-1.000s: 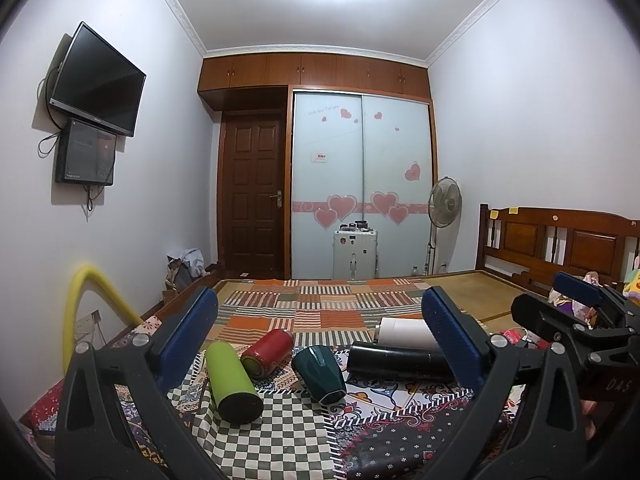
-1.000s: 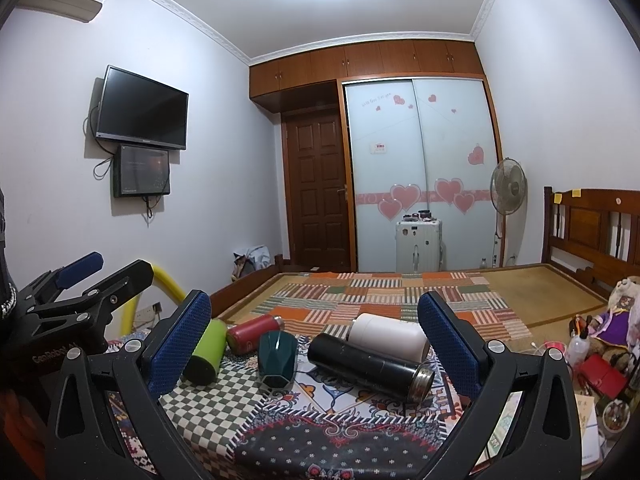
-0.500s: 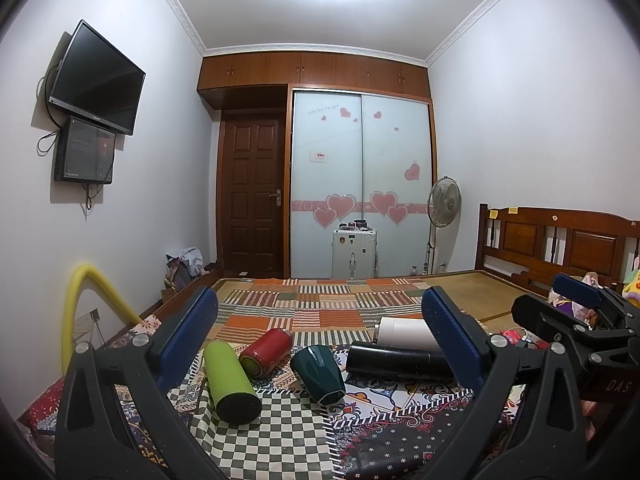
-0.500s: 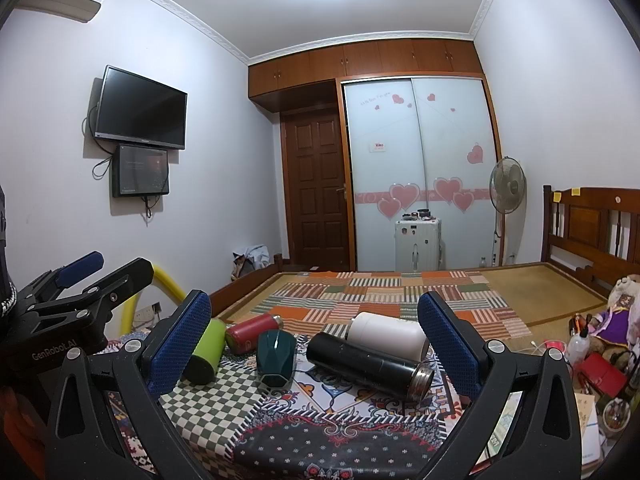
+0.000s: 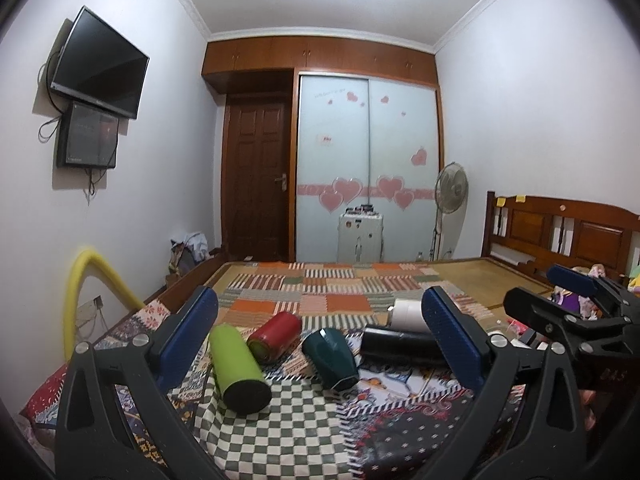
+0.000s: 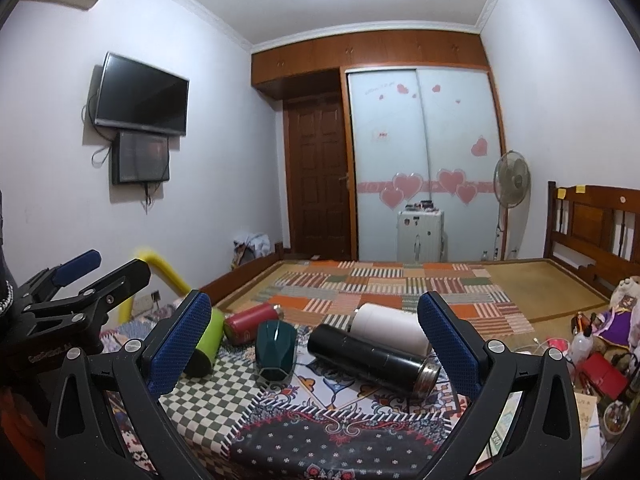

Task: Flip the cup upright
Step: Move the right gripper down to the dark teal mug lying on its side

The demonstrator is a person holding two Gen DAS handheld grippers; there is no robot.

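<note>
Several cups lie on their sides on a patterned cloth: a lime green tumbler [image 5: 236, 364] [image 6: 208, 338], a red bottle [image 5: 276, 336] [image 6: 250, 322], a dark green faceted cup [image 5: 332, 358] [image 6: 276, 350], a black flask [image 5: 400, 346] [image 6: 372, 356] and a white cup [image 5: 408, 314] [image 6: 390, 322]. My left gripper [image 5: 320, 344] is open and empty, held back from the cups. My right gripper [image 6: 314, 344] is open and empty, also short of them. The right gripper shows at the right edge of the left wrist view [image 5: 568, 312], the left gripper at the left edge of the right wrist view [image 6: 80, 284].
The cloth [image 6: 304, 412] covers a low surface at the foot of a bed [image 5: 472, 280] with a wooden headboard [image 5: 568, 232]. Small clutter [image 6: 596, 360] lies to the right. A yellow foam tube [image 5: 80, 292] arcs at the left wall.
Both views have shifted very slightly; the cups sit a touch higher in the frames. No cup has moved and both grippers stay open.
</note>
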